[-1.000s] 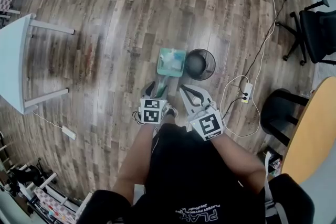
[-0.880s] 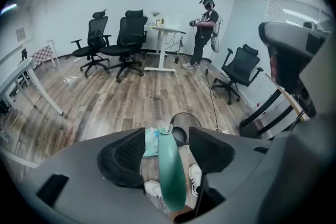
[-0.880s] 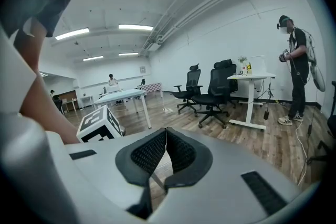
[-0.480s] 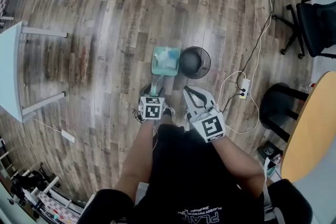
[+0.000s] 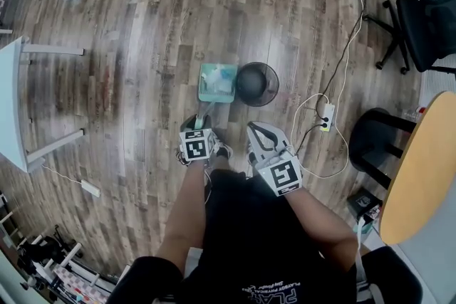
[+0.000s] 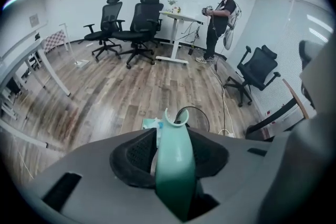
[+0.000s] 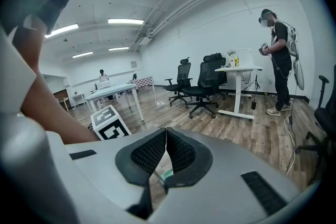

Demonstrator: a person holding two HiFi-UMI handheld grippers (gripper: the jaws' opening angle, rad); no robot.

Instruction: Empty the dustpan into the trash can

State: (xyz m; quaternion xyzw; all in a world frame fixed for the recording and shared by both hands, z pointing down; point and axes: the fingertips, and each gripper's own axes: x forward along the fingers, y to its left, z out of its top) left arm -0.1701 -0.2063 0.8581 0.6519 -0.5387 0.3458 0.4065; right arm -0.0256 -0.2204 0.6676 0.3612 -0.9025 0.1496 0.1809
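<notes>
Barely started: teal dustpan (image 5: 216, 82) lies loaded on the floor (image 5: 142, 46), mesh trash can (image 5: 256, 84) at its 3 o'clock, left hand-held gripper (image 5: 200, 126) jaws just closing onto its handle (image 6: 174, 165), right hand-held gripper (image 7: 166, 136) pinched together and empty; lifting and tipping remain.

You have bright ceiling lights (image 7: 125, 21); your floor (image 5: 142, 46) shows soft glare, and both gripper views warp at edges.
</notes>
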